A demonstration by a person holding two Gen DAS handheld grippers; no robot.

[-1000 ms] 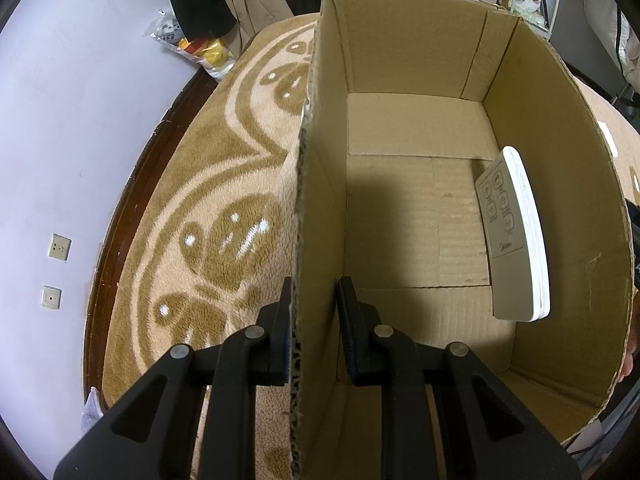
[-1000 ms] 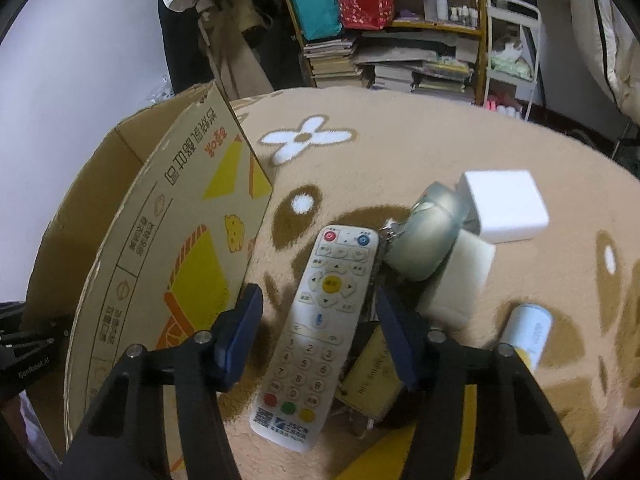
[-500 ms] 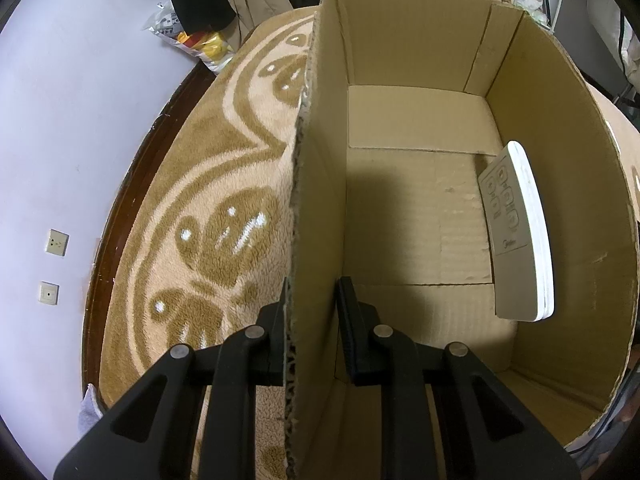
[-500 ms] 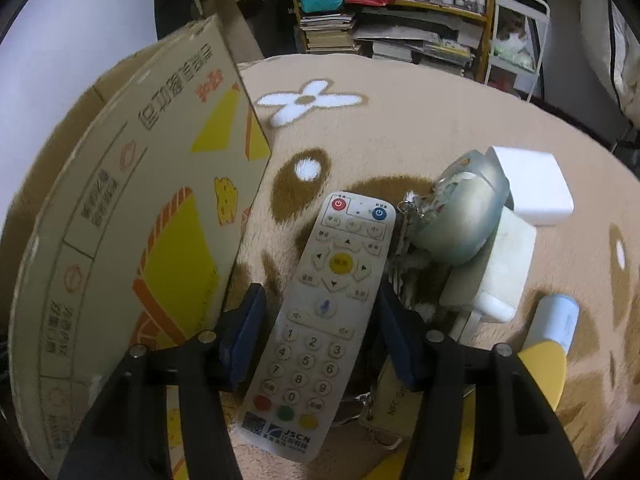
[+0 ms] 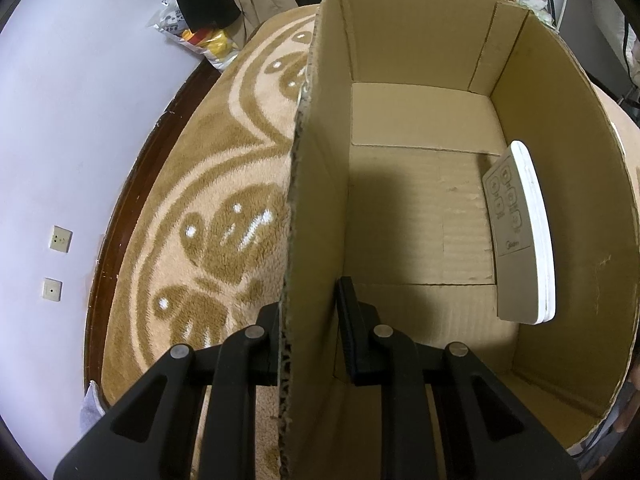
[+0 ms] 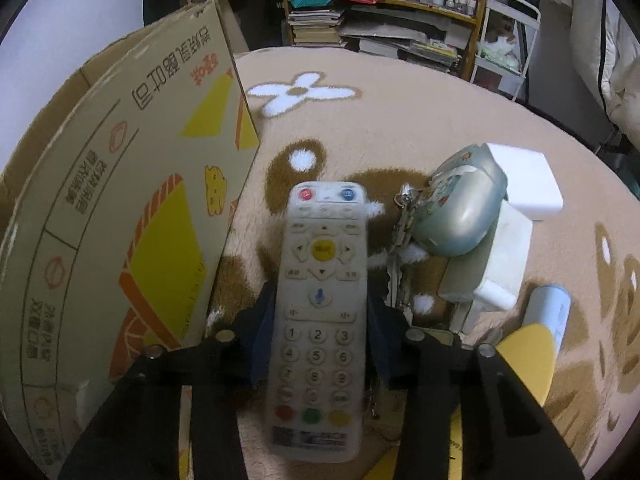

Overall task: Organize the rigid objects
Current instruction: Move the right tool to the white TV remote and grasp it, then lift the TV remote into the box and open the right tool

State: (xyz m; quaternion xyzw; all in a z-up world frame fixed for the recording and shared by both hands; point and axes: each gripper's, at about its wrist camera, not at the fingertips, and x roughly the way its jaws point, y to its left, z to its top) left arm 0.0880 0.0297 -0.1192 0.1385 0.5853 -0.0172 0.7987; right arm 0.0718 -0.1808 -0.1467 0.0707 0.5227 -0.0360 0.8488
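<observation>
1. Beside the cardboard box (image 6: pixel 132 208), on the carpet (image 6: pixel 400 120), lies the TV remote (image 6: pixel 322 312), lengthwise between the fingers of the right tongs (image 6: pixel 320 336).
2. The right tongs are closing on the remote's long sides; the blue pads seem to meet its edges, likely to lift it into the box.
3. The left tongs (image 5: pixel 310 320) are pinched on the box wall (image 5: pixel 316 200), one finger outside and one inside, apparently steadying the box.
4. Inside the box, a white remote (image 5: pixel 520 236) leans against the far-side wall.
5. Both tongs point steeply downward.
6. Beyond the TV remote from the box, a pouch (image 6: pixel 456 208) and white blocks (image 6: pixel 524 180) wait on the carpet.
</observation>
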